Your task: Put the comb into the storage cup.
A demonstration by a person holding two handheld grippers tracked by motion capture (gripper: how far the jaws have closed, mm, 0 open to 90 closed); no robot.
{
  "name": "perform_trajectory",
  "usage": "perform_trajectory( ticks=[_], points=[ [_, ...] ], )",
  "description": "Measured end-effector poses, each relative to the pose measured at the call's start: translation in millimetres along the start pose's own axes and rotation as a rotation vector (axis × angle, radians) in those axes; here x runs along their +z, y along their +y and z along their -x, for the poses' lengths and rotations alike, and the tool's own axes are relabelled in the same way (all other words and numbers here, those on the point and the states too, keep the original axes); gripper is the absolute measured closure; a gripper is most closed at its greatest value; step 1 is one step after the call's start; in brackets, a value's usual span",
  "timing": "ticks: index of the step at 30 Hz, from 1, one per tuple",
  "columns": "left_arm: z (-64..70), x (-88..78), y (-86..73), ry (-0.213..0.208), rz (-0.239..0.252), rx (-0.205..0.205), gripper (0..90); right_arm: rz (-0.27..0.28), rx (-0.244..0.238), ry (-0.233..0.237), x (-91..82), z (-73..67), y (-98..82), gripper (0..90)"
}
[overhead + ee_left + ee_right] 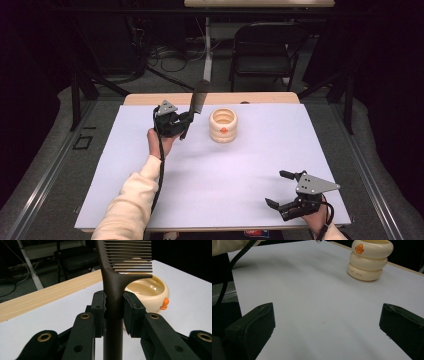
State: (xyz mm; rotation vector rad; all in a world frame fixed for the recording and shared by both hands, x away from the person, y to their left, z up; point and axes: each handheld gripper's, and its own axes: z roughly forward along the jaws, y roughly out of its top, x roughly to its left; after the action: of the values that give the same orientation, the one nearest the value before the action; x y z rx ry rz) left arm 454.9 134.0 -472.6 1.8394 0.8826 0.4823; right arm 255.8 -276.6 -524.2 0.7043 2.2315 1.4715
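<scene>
A white sheet (pixel 215 175) is spread over the wooden table (pixel 150 98), whose bare edge is seen along the far side. Beyond it, a dark folding chair (pixel 262 47) is parked on the floor, with cables (pixel 165 57) looped to its left.

On the sheet, far and a little right of centre, a cream ringed holder (pixel 223 125) is stood upright, an orange knob (pixel 224 130) set on its near side. From the right gripper view the holder (pixel 369 260) is seen as three stacked rings, open at the top.

Just left of the holder, the left gripper (pixel 182 120) is held above the sheet. A dark comb (pixel 196 102) is clamped by its handle between the pads, teeth end raised up and away. In the left gripper view the comb (pixel 113 285) is seen upright, jaws narrow and pressed on both sides of the handle, with the holder (pixel 150 292) close behind it and to the right; nothing is placed between comb and holder rim.

Near right, the right gripper (pixel 280 189) is rested low over the sheet, jaws spread wide, nothing between them. Bare sheet is left between it and the holder.
</scene>
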Motion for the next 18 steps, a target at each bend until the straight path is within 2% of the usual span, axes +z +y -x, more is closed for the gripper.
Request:
perform_trajectory(
  ticks=[18],
  points=[
    [5.6,5.0,16.4,-0.005,0.012,0.02,72.5,0.002,-0.003,0.0,-0.1,0.4,0.1,0.0]
  ],
)
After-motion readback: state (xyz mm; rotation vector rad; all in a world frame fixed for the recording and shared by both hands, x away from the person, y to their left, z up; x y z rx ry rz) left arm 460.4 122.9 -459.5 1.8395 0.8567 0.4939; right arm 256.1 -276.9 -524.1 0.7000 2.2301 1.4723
